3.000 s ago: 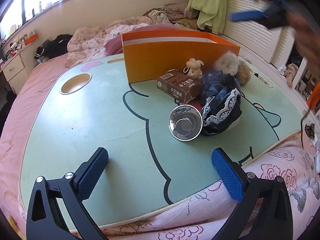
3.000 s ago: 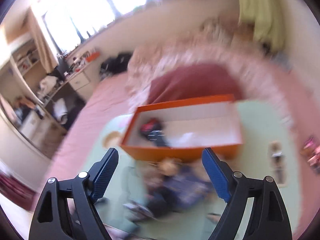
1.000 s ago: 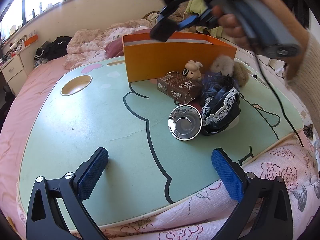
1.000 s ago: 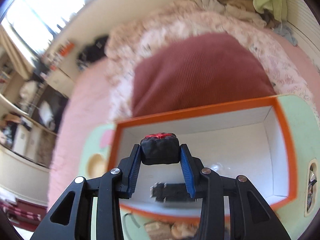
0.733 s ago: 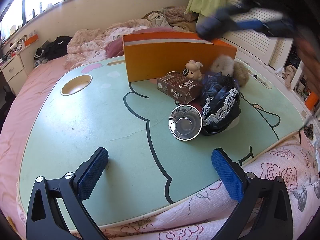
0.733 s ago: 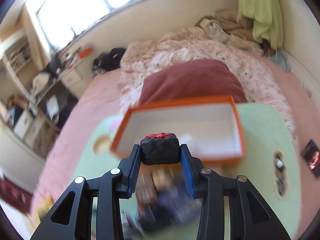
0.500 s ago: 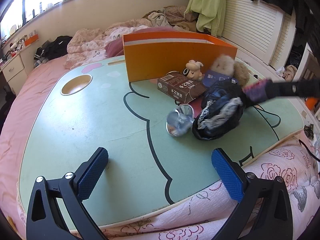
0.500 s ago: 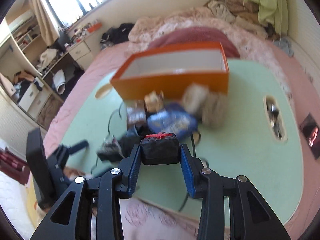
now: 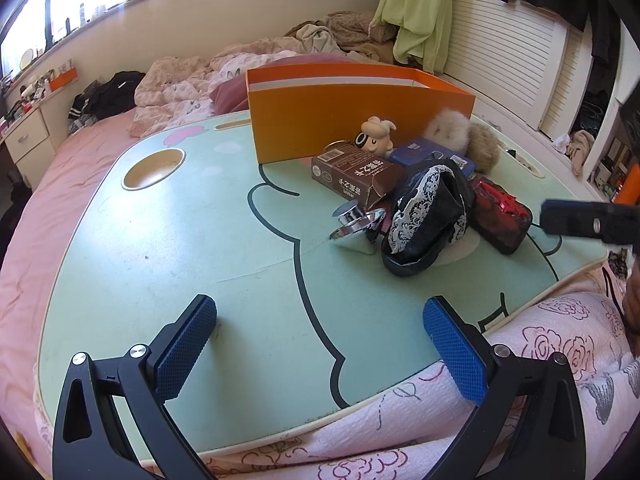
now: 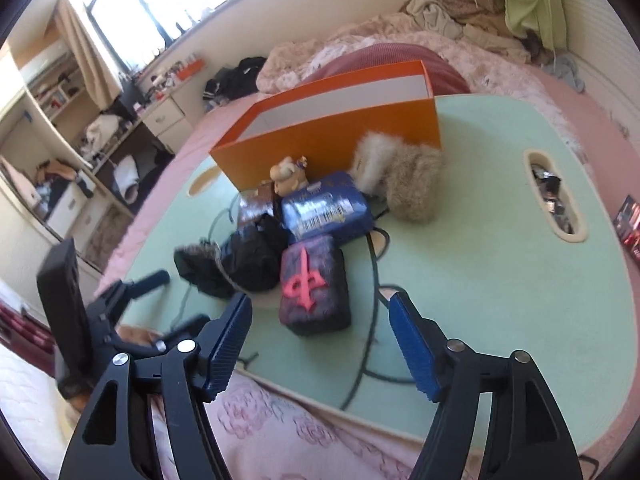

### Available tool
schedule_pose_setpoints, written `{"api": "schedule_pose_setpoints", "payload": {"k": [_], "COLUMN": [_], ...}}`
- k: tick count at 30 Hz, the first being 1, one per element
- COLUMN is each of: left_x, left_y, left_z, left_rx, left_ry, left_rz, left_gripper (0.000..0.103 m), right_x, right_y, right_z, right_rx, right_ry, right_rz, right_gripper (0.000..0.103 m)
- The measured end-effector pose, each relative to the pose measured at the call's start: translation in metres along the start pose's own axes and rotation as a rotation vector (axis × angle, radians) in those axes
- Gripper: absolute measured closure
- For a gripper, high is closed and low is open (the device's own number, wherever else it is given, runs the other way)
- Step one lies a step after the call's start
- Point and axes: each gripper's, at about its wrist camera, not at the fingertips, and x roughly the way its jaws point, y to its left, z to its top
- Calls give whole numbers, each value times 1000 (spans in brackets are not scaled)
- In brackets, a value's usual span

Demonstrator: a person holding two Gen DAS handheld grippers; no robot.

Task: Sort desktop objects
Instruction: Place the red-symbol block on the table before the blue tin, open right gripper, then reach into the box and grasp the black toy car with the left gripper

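Note:
An orange box (image 9: 360, 110) stands open at the back of the green lap table (image 9: 160, 240); it also shows in the right wrist view (image 10: 332, 136). In front of it lie a brown carton (image 9: 356, 178), a toy figure (image 9: 376, 136), a blue packet (image 10: 324, 208), a furry toy (image 10: 404, 172), a black lace cloth (image 9: 424, 216), a tipped steel cup (image 9: 356, 228) and a black pouch with a red mark (image 10: 314, 284). My left gripper (image 9: 320, 340) is open and empty near the front edge. My right gripper (image 10: 320, 336) is open, just in front of the pouch.
The table sits on a bed with pink covers (image 9: 540, 360). It has a round cup hole (image 9: 154, 168) at the left and a slot (image 10: 552, 196) at the right. Bedding and clothes lie behind the box.
My right gripper carried the black pouch from over the box down to the table and opened, leaving it beside the lace cloth. The cloth and steel cup got pushed and tipped. The left gripper stayed still.

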Motion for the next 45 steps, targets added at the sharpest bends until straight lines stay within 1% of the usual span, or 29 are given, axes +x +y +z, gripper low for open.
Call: {"api": "schedule_pose_setpoints", "payload": {"k": [2,3,4,5,6,7,10,12,14,15,16,17,18,19,20,22,23,24,25,27,29,32,36,39,40,41,42,44,45], "left_x": [0,0,0,-1,-1,-1,-1,-6,-17,-21,-28,-37,-40,-43,-41,-30,-19,-8,9,40,75,105,118,126,130,134,138,145,146], "left_y": [1,0,0,0,0,0,3,8,13,15,16,17,16,17,18,19,20,20,21,20,19,14,15,17,19,22,23,19,15], "left_z": [-1,0,0,-1,-1,-1,0,5,21,31,44,64,78,96,121,158,176,189,202,214,221,219,225,229,228,230,228,223,221], "left_rx": [0,0,-2,-4,-7,-10,-28,-48,-63,-64,-62,-53,-46,-43,-52,-78,-93,-110,-131,-168,-195,-191,-197,-190,-204,-221,-240,-226,-218], "left_ry": [0,1,0,0,2,4,5,-5,-39,-51,-66,-90,-98,-96,-73,-22,12,49,112,218,339,448,523,566,590,605,620,666,673], "left_rz": [1,3,7,8,13,17,14,6,0,-9,-25,-54,-69,-83,-91,-111,-130,-148,-168,-176,-122,-64,-58,-2,21,25,15,-5,-10], "left_gripper": [0,0,0,0,0,0,1,6,17,19,22,29,32,39,53,71,73,73,73,73,73,73,73,70,66,63,63,62,59], "right_x": [6,7,10,14,19,22,26,27,27,27,27,27,26,26,25,24,25,25,24,23,21,20,20,20,20,20,20,20,20], "right_y": [2,8,13,18,24,27,20,17,18,20,20,20,20,20,20,21,21,20,20,21,21,19,17,16,16,16,16,16,15], "right_z": [-11,-16,-21,-25,-27,-29,-26,-26,-24,-24,-24,-25,-26,-27,-27,-27,-27,-27,-27,-28,-29,-30,-29,-29,-29,-30,-30,-31,-31], "right_rx": [-42,-84,-123,-161,-195,-213,-193,-186,-188,-188,-187,-187,-187,-187,-187,-187,-187,-186,-187,-189,-195,-198,-199,-200,-202,-203,-204,-205,-206], "right_ry": [27,4,-1,-7,-9,-16,-9,-10,-11,-12,-13,-13,-14,-15,-17,-18,-19,-19,-21,-30,-47,-56,-60,-63,-66,-68,-69,-73,-76], "right_rz": [-59,-88,-142,-191,-232,-244,-238,-241,-244,-245,-245,-245,-244,-244,-243,-243,-243,-243,-243,-243,-247,-246,-240,-236,-236,-236,-236,-236,-235], "right_gripper": [31,29,20,16,15,14,10,9,9,8,8,8,8,8,8,8,8,8,8,7,5,3,1,1,1,1,1,0,0]}}
